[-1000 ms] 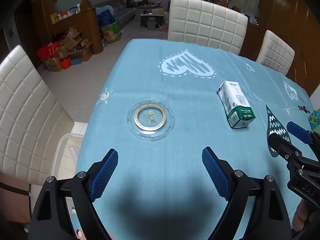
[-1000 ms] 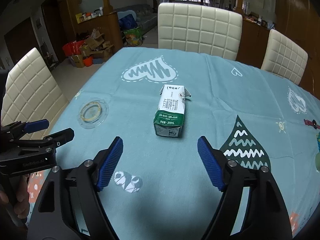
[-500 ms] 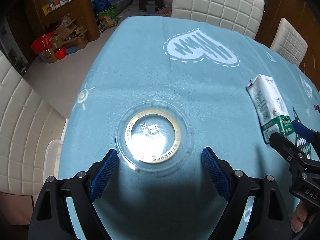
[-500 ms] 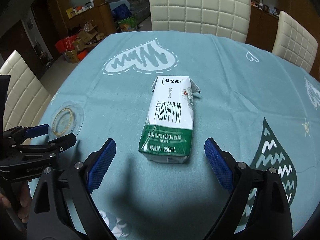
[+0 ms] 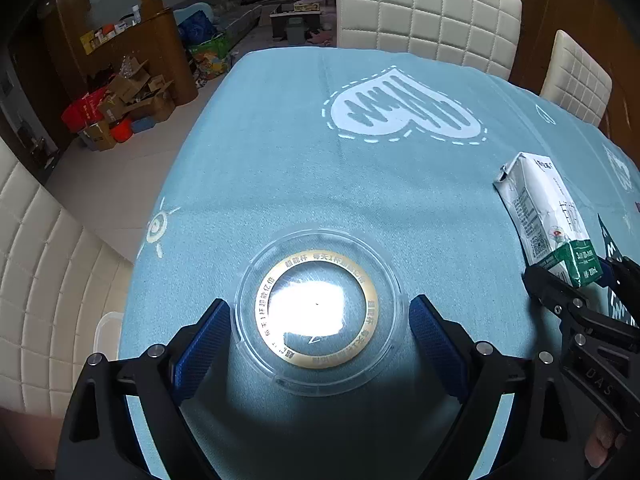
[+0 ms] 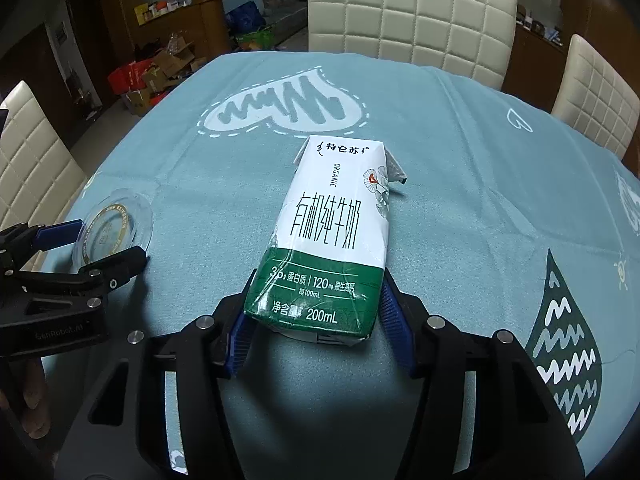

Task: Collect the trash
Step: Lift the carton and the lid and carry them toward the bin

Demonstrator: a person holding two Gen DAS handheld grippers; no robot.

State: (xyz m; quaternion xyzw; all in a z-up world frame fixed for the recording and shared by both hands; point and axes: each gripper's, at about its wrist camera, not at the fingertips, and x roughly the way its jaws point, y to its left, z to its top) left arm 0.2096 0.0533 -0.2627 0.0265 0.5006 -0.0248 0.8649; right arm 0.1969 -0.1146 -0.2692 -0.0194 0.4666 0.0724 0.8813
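Observation:
A clear round plastic lid (image 5: 320, 252) with a gold ring lies flat on the blue tablecloth (image 5: 280, 152). My left gripper (image 5: 319, 306) is open, with one blue pad on each side of the lid and a small gap at both. A white and green 200 mL milk carton (image 6: 332, 220) lies on its side to the right. My right gripper (image 6: 316, 300) is closing on the carton's green end, and both pads sit against its sides. The carton still rests on the cloth. Each wrist view also shows the other gripper, the right gripper (image 5: 580, 280) and the left gripper (image 6: 106, 240).
Cream padded chairs (image 5: 428, 12) stand at the table's far side, and another chair (image 5: 36, 280) stands at the left. A clear plastic bin (image 5: 106, 332) sits on the floor by the left table edge. Cardboard boxes (image 5: 120, 108) are piled by the wooden cabinet.
Both grippers came down and forward. The lid now lies between the left pads. The right jaws opened wider, then narrowed onto the carton's green end.

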